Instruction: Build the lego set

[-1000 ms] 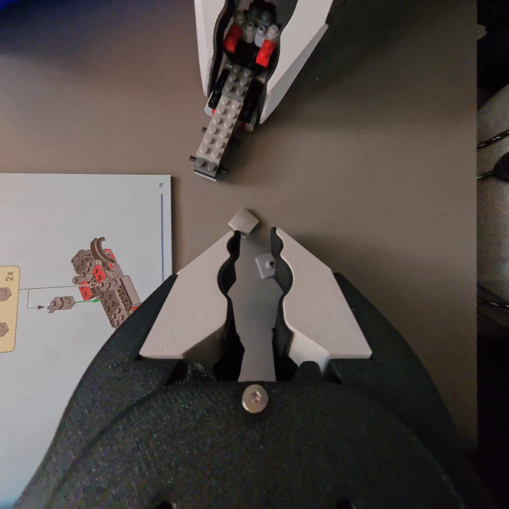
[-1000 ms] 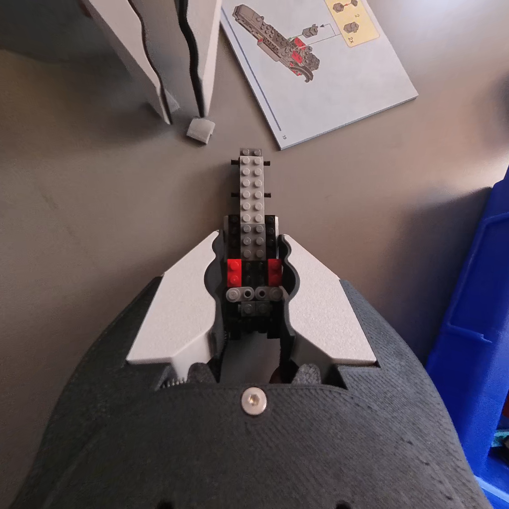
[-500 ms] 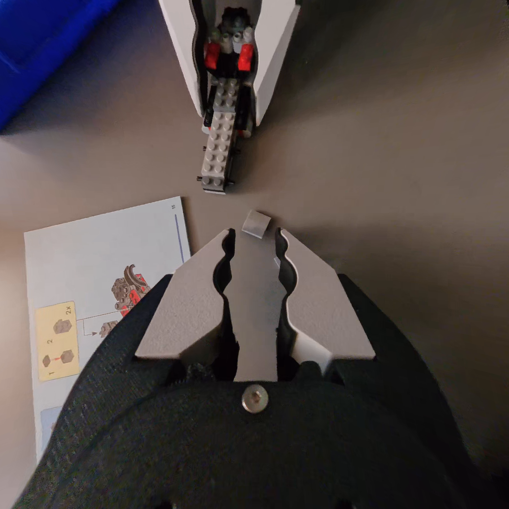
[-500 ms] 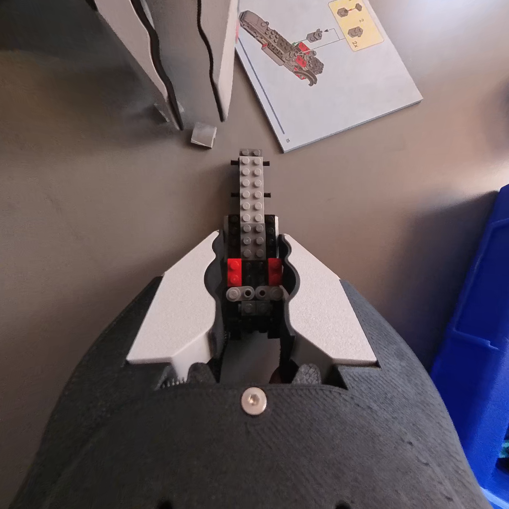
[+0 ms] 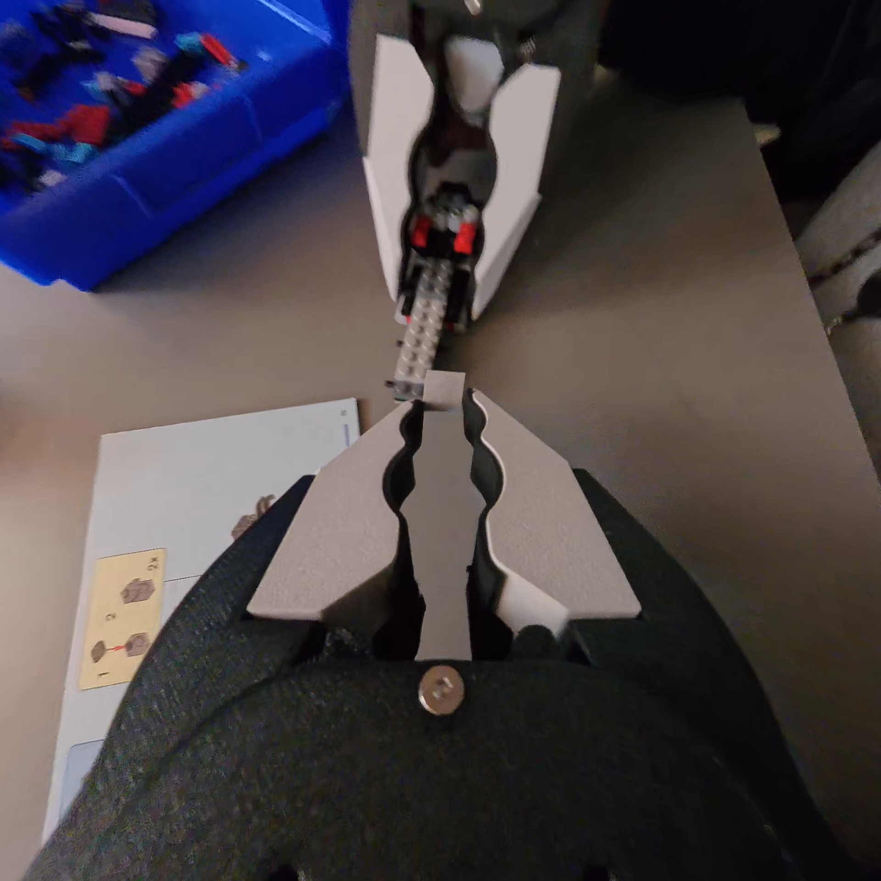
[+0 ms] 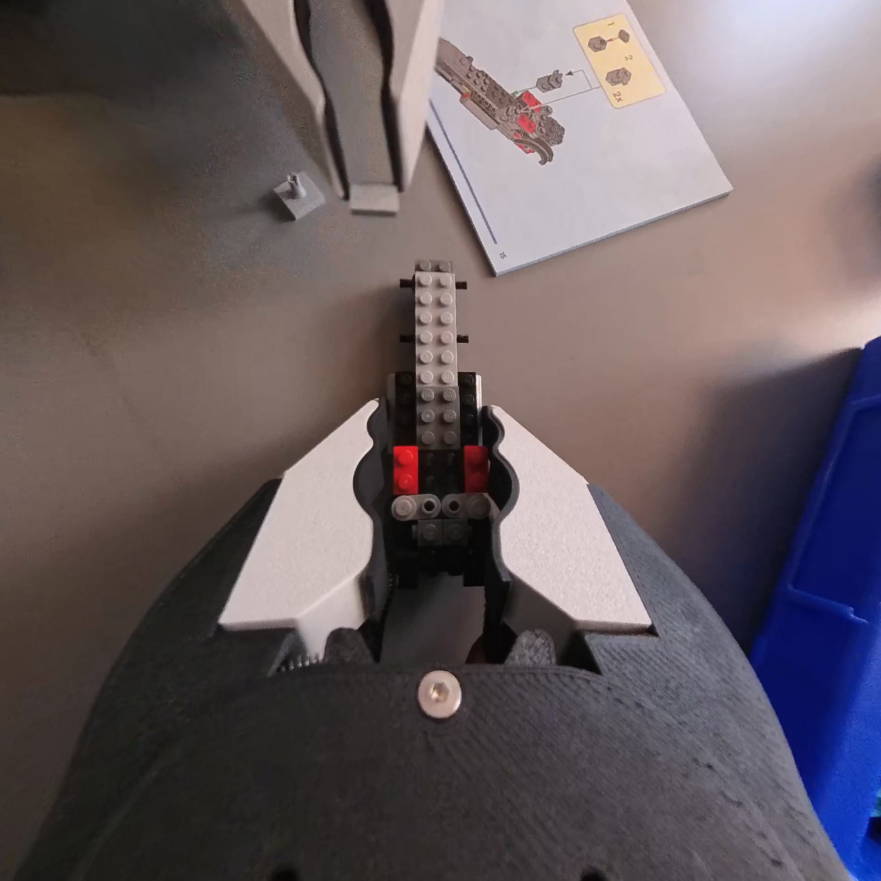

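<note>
Black textured gripper bodies, each with a silver screw point(image 6: 439, 698) and pale grey wavy-edged fingers point(image 6: 305, 529).

The instruction booklet point(image 6: 567, 157) lies right of the left gripper point(image 6: 369, 188) — a small piece point(image 6: 296, 194) just left of it.

Both wrist views look down, close, facing each other; share lego model point(image 5: 422, 333), booklet point(image 6: 562, 157).

Grey-brown table point(image 6: 143, 333), dark padded seat point(image 5: 844, 229) beside the table's edge
</note>
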### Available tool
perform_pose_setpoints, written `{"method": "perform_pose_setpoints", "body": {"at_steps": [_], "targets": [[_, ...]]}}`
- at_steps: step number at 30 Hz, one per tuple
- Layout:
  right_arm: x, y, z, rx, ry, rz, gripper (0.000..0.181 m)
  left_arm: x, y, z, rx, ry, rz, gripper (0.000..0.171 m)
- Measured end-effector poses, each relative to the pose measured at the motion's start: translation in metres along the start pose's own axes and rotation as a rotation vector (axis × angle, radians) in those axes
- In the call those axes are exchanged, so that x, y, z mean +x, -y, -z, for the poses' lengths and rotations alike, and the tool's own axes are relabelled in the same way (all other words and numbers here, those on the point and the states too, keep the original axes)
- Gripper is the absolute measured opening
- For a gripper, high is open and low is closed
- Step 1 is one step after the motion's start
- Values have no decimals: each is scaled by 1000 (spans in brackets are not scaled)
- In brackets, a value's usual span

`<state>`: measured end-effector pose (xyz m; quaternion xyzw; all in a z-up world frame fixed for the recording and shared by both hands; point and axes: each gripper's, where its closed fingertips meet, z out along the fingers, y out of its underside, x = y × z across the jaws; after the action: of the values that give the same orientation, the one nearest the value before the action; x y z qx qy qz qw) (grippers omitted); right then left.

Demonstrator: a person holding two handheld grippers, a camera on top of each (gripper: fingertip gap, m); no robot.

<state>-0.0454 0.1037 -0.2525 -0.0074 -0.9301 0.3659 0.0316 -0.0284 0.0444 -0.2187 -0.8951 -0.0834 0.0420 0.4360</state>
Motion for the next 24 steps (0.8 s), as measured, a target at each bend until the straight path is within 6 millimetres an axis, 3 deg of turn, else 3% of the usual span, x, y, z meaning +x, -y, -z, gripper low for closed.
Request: {"method": "perform_pose_setpoints", "body": {"at_steps": [5,24], "targets": [[0,3,0,17,0,4,41,-12,3,-8,-2,47,55,18],[-3,9,1,41,-2,27,41,-12,2,-15,-27,64,38,19]]}}
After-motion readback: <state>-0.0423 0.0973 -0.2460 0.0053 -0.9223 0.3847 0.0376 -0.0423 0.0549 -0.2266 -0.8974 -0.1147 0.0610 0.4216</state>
